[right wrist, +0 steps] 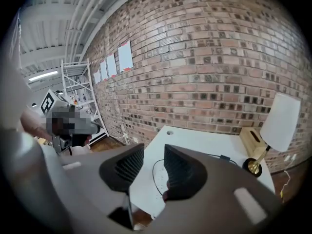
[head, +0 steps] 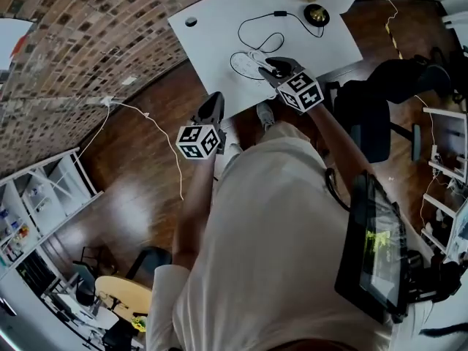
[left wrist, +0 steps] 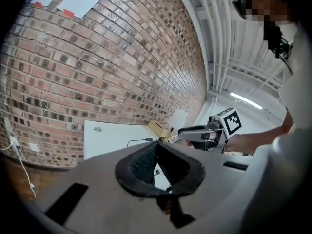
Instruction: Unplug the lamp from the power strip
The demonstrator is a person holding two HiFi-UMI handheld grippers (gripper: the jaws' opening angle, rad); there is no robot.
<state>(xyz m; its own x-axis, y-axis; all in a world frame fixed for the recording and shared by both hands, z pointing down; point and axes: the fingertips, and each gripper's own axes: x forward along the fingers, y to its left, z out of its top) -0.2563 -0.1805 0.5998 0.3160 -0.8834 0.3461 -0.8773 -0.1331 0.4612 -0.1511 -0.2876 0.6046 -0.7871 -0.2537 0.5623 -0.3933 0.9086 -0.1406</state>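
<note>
- White table [head: 219,28]: set against the brick wall; it carries everything the task needs.
- Lamp [right wrist: 280,122]: upright at the table's far corner, with its black cord [head: 280,13] looping back toward the near edge.
- Right gripper [right wrist: 153,152]: jaws wide apart with nothing between them, poised above the near edge, apparently ready to take the plug.
- Left gripper [left wrist: 155,146]: jaws closed and empty, off the table, probably kept in reserve to steady the strip.
- Power strip [head: 252,66]: pale, at the near edge beneath the right gripper; whether the plug is seated cannot be made out.

lamp [head: 316,13] behind power strip [head: 250,66] on table [head: 212,35]
</note>
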